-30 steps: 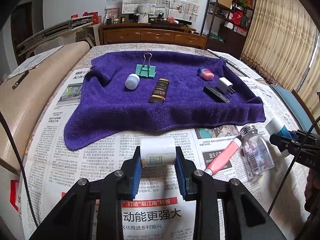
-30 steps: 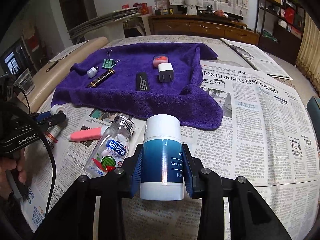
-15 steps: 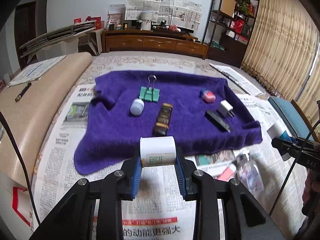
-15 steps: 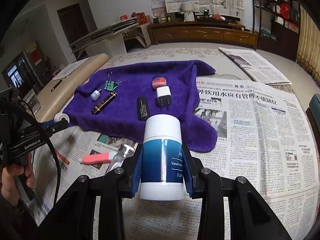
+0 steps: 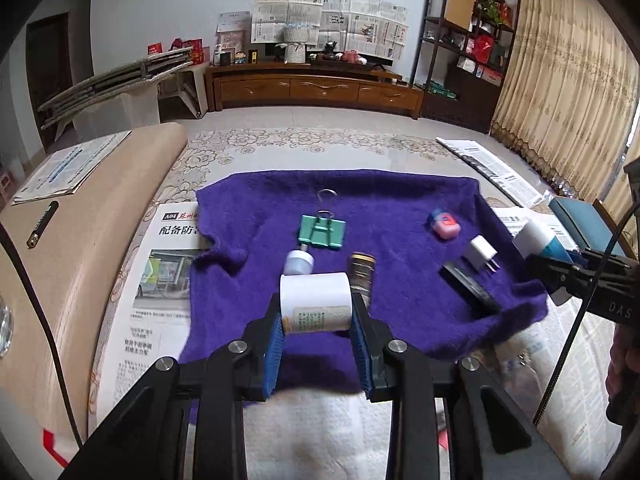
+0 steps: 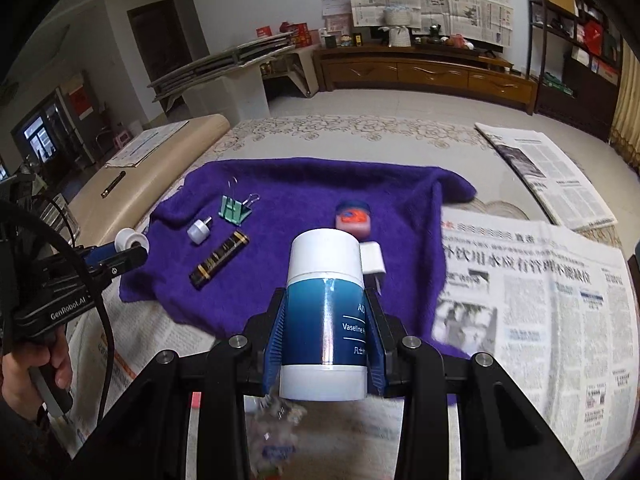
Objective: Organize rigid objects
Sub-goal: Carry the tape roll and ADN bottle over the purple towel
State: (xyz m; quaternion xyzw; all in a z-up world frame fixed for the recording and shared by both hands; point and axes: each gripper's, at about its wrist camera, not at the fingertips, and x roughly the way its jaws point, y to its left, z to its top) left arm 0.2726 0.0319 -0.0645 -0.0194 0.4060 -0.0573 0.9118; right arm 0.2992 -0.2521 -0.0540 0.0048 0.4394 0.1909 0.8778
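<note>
While both tools [image 5: 316,322] [image 6: 325,320] clamp bottles [image 5: 315,302] [image 6: 325,312], purple towel [image 5: 400,200] covers newspapered table [image 6: 560,300].

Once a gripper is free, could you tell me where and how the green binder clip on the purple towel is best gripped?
Grip the green binder clip across its flat green body, coming from above. It lies flat on the purple towel, and its thin wire handles look too slim to hold. The small white bottle sits close beside it.
</note>
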